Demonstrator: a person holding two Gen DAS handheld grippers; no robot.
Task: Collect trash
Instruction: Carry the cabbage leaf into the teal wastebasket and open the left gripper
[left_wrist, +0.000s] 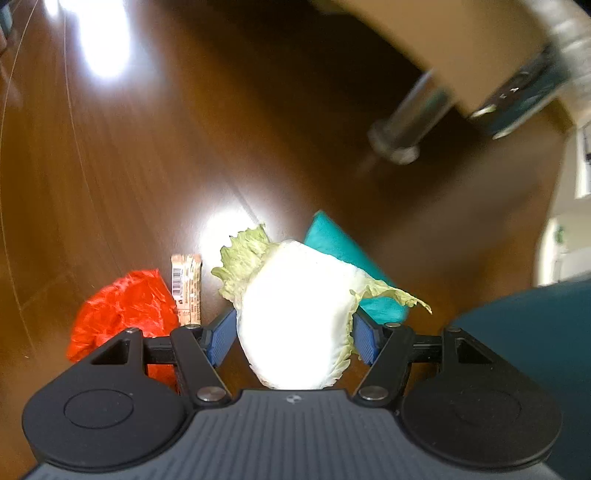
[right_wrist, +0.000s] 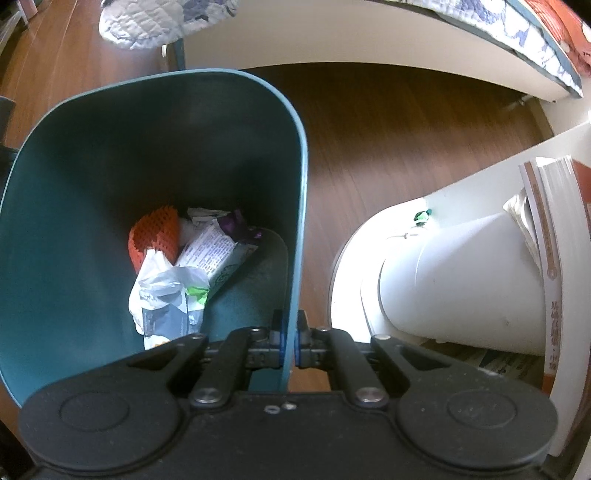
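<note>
Left gripper (left_wrist: 293, 334) clenched on cabbage leaf (left_wrist: 295, 314), red bag (left_wrist: 125, 314), wrapper (left_wrist: 186, 288) and teal packet (left_wrist: 332, 243) on floor (left_wrist: 184, 147), right gripper (right_wrist: 290, 341) pinching teal bin (right_wrist: 299, 221) wall, trash inside partly hidden.

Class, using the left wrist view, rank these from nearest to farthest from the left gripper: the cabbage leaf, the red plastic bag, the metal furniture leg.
1. cabbage leaf: between the jaws of the left gripper, centre.
2. red plastic bag: on the floor, just left of the jaws.
3. metal furniture leg: far ahead, upper right.

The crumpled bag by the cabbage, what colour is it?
Bright red bag, seen best from the left wrist.
</note>
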